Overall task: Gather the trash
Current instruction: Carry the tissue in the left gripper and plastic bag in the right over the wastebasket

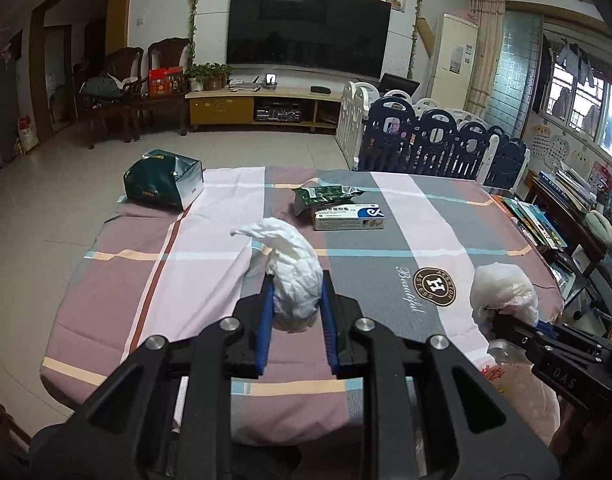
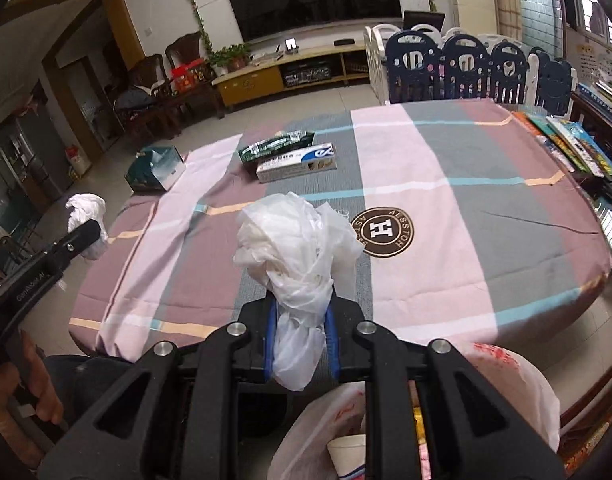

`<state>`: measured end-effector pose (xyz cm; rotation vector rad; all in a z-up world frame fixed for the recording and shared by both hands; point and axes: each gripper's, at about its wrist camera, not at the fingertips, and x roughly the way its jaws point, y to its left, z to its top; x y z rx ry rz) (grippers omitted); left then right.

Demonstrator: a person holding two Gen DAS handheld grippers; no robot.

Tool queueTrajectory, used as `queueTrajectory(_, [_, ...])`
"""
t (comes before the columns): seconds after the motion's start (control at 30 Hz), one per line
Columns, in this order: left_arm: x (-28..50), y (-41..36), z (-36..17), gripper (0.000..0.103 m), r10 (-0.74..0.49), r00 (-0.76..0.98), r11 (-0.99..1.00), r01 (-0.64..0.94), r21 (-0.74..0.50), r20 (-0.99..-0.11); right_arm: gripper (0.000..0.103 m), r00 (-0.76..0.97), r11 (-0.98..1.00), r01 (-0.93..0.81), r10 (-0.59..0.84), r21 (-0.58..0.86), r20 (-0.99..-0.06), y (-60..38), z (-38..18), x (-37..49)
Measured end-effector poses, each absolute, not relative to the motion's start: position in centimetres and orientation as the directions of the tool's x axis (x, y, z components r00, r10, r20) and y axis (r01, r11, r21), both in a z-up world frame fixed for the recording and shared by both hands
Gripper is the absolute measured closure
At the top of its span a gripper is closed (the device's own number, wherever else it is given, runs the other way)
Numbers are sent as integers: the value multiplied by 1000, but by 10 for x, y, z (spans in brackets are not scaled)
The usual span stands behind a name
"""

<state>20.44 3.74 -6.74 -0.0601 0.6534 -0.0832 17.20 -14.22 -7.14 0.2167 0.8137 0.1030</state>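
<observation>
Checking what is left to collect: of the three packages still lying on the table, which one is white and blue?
The long flat medicine box, beside the green foil packet mid-table. The third, a dark green box, sits apart at the far left corner.

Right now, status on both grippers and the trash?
Left gripper shut on crumpled tissue. Right gripper shut on plastic wrap. Trash bag below right gripper. Green packet, medicine box uncollected.

A dark television (image 1: 307,28) hangs above a low cabinet (image 1: 266,106), beside a playpen fence (image 1: 437,140).
</observation>
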Motion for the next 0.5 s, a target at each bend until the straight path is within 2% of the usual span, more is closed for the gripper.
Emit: queueTrajectory(0.5, [119,-32,-24,81,-227,810,972,225,-71,-541,82,767,979,37,99,198,-634,-187,-6,64])
